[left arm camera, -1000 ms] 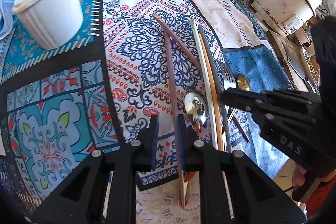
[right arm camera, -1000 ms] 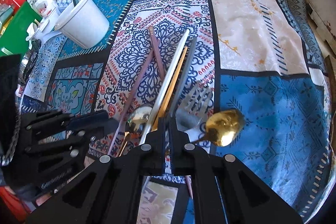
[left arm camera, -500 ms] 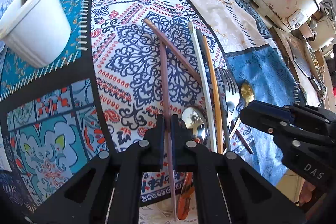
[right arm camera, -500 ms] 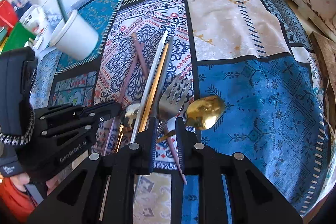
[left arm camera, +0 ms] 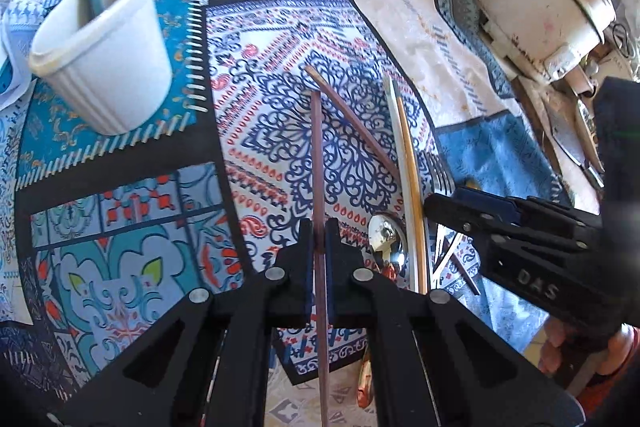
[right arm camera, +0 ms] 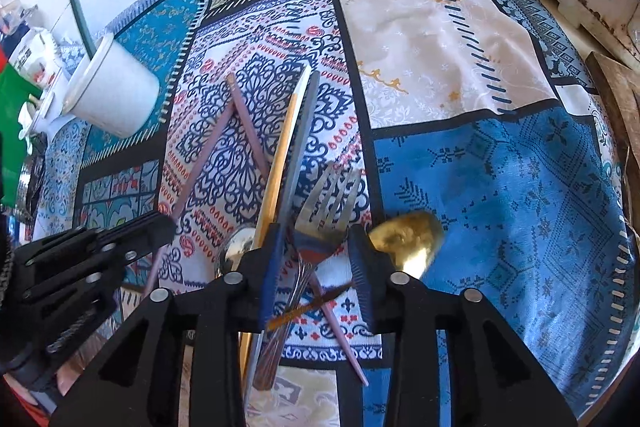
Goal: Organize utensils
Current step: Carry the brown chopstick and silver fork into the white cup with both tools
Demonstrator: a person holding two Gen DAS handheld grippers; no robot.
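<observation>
The left gripper [left arm camera: 319, 239] is clamped on a mauve chopstick [left arm camera: 317, 155]; thin, stiff, light, slippery, so best pinched mid-length; the right gripper [right arm camera: 316, 247] is opening, pads clear of the fork [right arm camera: 326, 211] between them; beyond, on the patterned counter [right arm camera: 500, 167], stands the white cup [left arm camera: 108, 55].

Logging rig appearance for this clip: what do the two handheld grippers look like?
Both the left gripper and right gripper are matte black plastic with silver screws and blue pads inside the fingers. White lettering marks each one's side, seen from the other's camera.
</observation>
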